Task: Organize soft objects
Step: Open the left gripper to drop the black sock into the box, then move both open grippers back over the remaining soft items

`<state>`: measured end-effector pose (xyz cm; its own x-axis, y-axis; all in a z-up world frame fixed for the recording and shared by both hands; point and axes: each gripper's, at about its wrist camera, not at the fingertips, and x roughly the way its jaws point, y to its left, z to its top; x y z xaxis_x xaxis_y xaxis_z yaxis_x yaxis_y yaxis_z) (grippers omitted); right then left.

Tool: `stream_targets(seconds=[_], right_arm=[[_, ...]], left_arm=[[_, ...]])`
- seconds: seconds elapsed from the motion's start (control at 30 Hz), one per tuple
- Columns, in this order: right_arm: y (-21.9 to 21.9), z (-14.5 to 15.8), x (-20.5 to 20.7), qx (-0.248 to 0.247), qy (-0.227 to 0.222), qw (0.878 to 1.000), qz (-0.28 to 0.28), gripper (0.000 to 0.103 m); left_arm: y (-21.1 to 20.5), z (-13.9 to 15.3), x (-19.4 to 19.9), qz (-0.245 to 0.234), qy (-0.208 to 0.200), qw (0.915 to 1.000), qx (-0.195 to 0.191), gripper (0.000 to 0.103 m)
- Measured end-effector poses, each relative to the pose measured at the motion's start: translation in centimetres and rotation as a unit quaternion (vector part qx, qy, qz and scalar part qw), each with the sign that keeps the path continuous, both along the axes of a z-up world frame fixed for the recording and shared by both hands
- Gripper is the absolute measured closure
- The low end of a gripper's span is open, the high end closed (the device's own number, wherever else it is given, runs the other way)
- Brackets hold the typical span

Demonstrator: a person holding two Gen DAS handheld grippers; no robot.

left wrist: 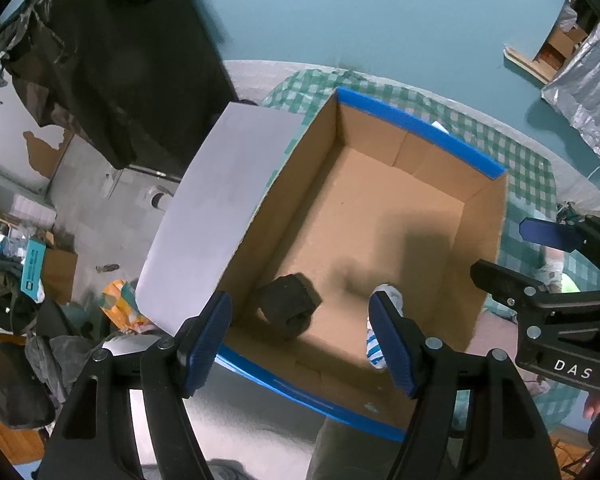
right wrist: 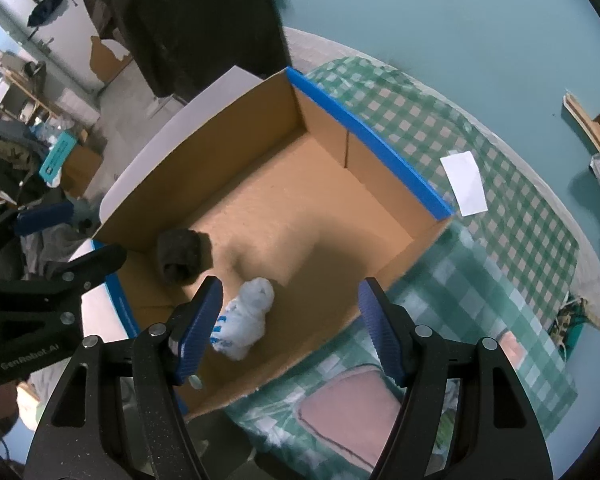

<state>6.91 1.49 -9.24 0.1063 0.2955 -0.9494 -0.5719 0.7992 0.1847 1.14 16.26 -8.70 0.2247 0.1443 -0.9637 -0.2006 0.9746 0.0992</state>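
Note:
An open cardboard box (left wrist: 486,236) with blue edges sits on a green checked cloth; it also shows in the right wrist view (right wrist: 324,92). Inside lie a rolled black sock bundle (left wrist: 290,310) (right wrist: 180,256) and a rolled white bundle with blue stripes (left wrist: 374,346) (right wrist: 246,318). My left gripper (left wrist: 300,336) is open and empty above the box's near edge. My right gripper (right wrist: 290,320) is open and empty above the box's near corner, beside the white bundle. The right gripper also shows at the right of the left wrist view (left wrist: 512,256).
The box's white lid flap (left wrist: 220,208) stands open at the left. A white paper slip (right wrist: 464,182) lies on the checked cloth (right wrist: 512,184) beyond the box. A pink item (right wrist: 352,412) lies on the cloth near me. Clutter and a dark garment (left wrist: 112,60) are at the left.

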Motion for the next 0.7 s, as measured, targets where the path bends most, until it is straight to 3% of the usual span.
stream_targets(seconds=[0.7], right_arm=[[-8.2,2.1,-1.1,0.012,-0.010,0.998,-0.062,0.031]], left_arm=[[-5.5,1.4,-0.2,-0.049,-0.003,0.9988,0.001,0.030]])
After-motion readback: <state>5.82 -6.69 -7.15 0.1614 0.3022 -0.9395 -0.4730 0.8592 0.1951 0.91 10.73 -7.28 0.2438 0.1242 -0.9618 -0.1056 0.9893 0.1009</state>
